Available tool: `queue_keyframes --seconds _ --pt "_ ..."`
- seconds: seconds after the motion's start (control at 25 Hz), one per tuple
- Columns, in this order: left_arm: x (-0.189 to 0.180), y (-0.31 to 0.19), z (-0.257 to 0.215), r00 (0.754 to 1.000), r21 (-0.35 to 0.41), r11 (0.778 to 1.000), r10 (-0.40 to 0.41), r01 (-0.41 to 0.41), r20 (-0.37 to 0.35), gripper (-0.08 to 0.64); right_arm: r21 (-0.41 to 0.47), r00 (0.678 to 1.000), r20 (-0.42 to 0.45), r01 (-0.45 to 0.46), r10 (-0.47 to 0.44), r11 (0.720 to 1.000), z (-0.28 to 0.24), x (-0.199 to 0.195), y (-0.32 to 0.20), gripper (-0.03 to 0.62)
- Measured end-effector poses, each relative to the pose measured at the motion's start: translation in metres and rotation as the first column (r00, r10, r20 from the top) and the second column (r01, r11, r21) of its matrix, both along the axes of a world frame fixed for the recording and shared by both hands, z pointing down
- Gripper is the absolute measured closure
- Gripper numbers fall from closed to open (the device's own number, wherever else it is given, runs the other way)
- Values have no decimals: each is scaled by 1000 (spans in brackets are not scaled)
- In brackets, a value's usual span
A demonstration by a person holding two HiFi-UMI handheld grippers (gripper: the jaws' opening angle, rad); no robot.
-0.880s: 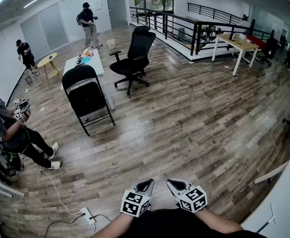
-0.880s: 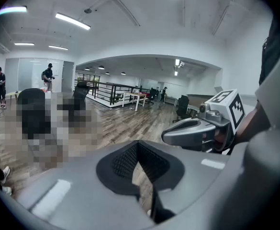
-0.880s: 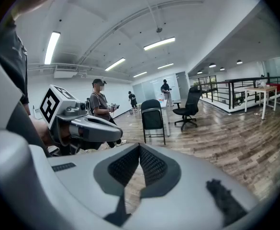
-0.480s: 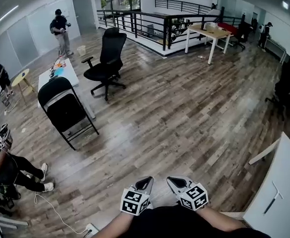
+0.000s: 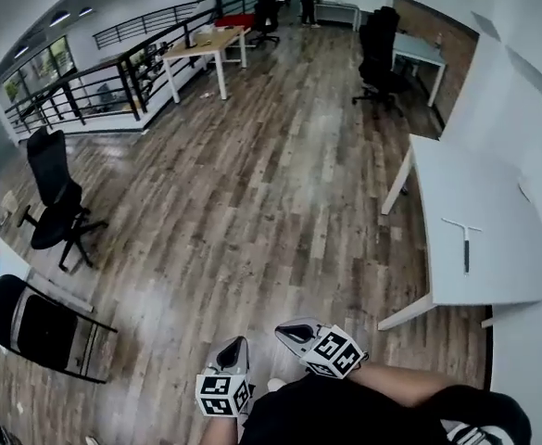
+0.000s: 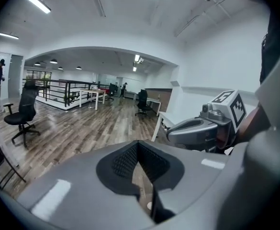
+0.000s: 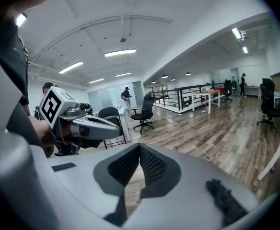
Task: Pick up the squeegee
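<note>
Progress: 0 of the job done, judging by what's here. Nothing lifted, so approach, grip & lift are all left.

Room 1st: big open office, wood-plank floor (image 5: 252,202) running ahead of both claws, black railing (image 5: 94,91) far off to the left. Long white bench (image 5: 493,193) sits ahead & to the right of your right claw, well apart from it; its top looks smooth & bare except for 1 item. Office chair (image 5: 53,207) & folding chair (image 5: 34,327) stand left of your left claw, also well apart.

Squeegee (image 5: 463,241) lies flat on that bench, cross-bar end away from you, handle end nearer you. Nothing touches it. It's closer to the right claw than the left, so that's prob. the 1 to use.

Left claw (image 5: 234,346): pads pinched together, nothing btwn them. Right claw (image 5: 289,328): same, closed tight & empty. Both held low near your body, side by side, tilted down a bit, over floor, not over the bench.

Next, in my view: move to the bench, spread the right claw, then take the handle.
</note>
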State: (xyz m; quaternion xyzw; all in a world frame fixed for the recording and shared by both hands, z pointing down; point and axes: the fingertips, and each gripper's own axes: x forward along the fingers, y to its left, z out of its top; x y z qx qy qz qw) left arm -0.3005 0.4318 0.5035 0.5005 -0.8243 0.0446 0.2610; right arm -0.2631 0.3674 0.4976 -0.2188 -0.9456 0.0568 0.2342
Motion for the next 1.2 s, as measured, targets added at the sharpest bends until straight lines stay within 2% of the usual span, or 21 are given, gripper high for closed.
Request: queue_keyframes --seconds 0.2,0.36,0.52,0.72,1.2 --pt "17 -23 10 991 24 991 130 -130 -25 554 18 993 -21 -118 119 993 8 28 -15 586" --pt "37 -52 12 968 40 969 245 -243 -61 552 3 970 -51 -238 238 971 12 52 -36 586" --pt "57 -74 15 943 24 945 326 -325 -68 552 -3 951 -62 -304 303 953 14 71 -53 586" --pt "69 -101 10 928 32 930 367 -366 -61 552 -18 928 -67 -367 365 930 15 90 -77 586" --pt "109 -172 6 917 20 919 395 -394 -55 552 -46 916 -56 -399 397 916 14 127 -146 586"
